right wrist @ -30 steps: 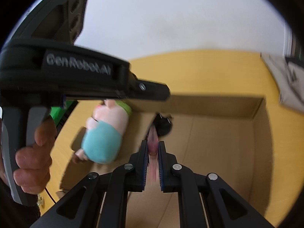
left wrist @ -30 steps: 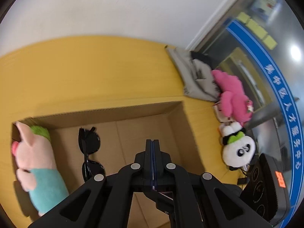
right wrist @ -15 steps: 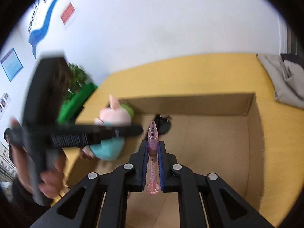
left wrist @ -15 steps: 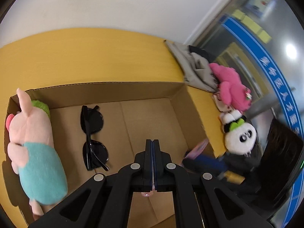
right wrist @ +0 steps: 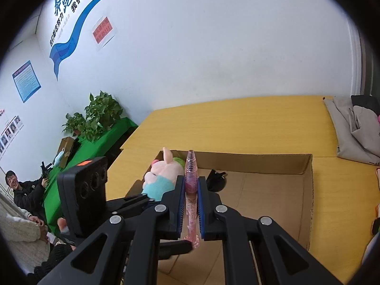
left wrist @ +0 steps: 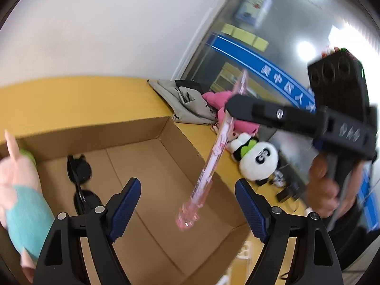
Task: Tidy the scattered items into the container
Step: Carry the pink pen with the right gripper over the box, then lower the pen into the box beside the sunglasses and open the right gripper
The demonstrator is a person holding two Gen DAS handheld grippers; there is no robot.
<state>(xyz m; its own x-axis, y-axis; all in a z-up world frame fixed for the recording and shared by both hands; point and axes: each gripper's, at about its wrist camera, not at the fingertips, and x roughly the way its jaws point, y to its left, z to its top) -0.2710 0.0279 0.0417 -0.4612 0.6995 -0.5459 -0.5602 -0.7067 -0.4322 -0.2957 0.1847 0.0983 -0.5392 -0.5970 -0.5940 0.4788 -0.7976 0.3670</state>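
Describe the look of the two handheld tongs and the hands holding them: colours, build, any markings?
Both tongs are matte black plastic, with angled linkage arms joined by silver round rivets. The left tongs and right tongs carry ribbed blue pads on their fingers. The right unit's body has three round recesses and pale lettering, blurred. The bare right hand wears a dark sleeve.

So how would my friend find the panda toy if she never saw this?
Start at the big cardboard box on the yellow table. Outside its right wall lies a row of soft toys; the panda toy is nearest to the camera, just below the bright pink plush. It alone is black and white, with a green patch on top.
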